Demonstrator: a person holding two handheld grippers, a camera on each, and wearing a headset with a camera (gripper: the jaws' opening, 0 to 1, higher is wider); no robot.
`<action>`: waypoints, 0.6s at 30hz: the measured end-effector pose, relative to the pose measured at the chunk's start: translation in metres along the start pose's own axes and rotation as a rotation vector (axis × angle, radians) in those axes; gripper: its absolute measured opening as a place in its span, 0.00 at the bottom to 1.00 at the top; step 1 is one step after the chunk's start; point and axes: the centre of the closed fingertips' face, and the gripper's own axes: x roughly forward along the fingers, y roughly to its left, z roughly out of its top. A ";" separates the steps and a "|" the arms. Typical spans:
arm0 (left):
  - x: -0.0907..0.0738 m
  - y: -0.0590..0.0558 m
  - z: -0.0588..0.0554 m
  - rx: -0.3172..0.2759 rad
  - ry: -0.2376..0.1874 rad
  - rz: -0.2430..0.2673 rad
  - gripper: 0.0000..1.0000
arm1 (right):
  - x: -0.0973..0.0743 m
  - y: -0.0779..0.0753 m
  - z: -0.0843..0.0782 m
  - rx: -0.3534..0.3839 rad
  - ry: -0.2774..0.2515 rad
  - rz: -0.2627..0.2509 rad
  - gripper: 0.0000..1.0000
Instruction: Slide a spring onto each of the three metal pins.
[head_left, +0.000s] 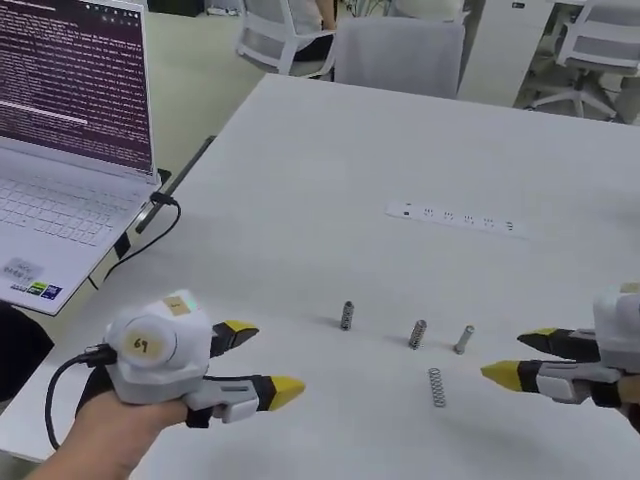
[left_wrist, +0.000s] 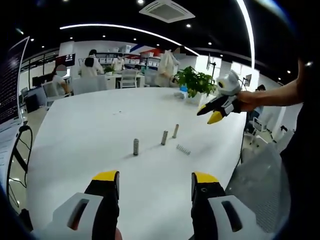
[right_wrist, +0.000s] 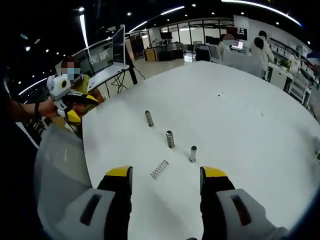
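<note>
Currently right gripper (head_left: 512, 355) jaws apart, empty, hovering over white table (head_left: 300, 200); left gripper (head_left: 265, 360) likewise apart, empty. In head view, loose spring (head_left: 436, 387) lies flat at right gripper's 8 o'clock; bare pin (head_left: 464, 339) near, at spring's 1 o'clock. Spring likely light, squashy, prone to roll: pinch gently mid-length across coils. Middle pin (head_left: 418, 334) and far-left pin (head_left: 347, 315), at bare pin's 9 o'clock, each already carry spring.

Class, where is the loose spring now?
Head view: the loose spring lies flat on the table, just in front of the bare pin, left of the right gripper.
</note>
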 end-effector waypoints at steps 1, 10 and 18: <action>0.001 -0.001 0.001 0.000 0.001 -0.002 0.53 | -0.002 0.000 -0.001 0.007 -0.006 -0.002 0.53; 0.015 -0.005 0.007 -0.012 0.002 -0.020 0.54 | -0.012 0.007 -0.011 0.040 -0.034 -0.013 0.58; 0.033 -0.018 0.011 -0.012 0.012 -0.056 0.55 | -0.017 0.014 -0.022 0.090 -0.061 -0.015 0.62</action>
